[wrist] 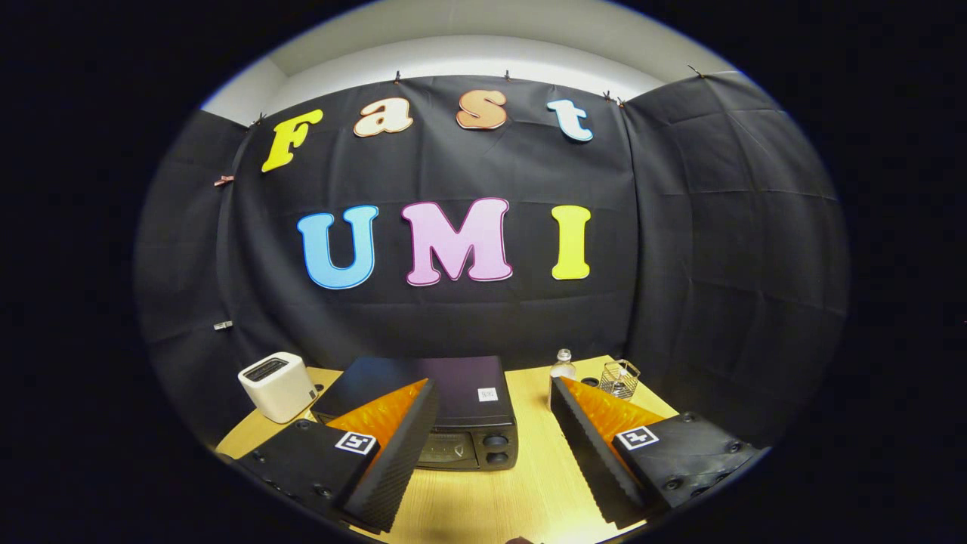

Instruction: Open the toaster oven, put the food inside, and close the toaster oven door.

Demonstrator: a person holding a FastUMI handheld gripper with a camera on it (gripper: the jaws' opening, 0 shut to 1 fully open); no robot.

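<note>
Two fingers of the tool (491,446) spread wide, held level above the table (521,491), toaster oven (453,408) just ahead.

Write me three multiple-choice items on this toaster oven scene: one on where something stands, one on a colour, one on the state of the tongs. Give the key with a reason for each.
1. Where does the white toaster stand?
A. On top of the oven
B. On the table beside the black toaster oven, on the left finger's side
C. Inside the wire basket

2. What colour is the inner face of the tongs' fingers?
A. Orange
B. Green
C. White

3. What state are the tongs in?
A. Shut on the bottle
B. Shut on the oven door
C. Open, holding nothing

Key: B, the toaster sits on the wooden table next to the oven; A, orange shows along both fingers; C, a wide gap lies between the fingers with only table and oven beyond.
</note>
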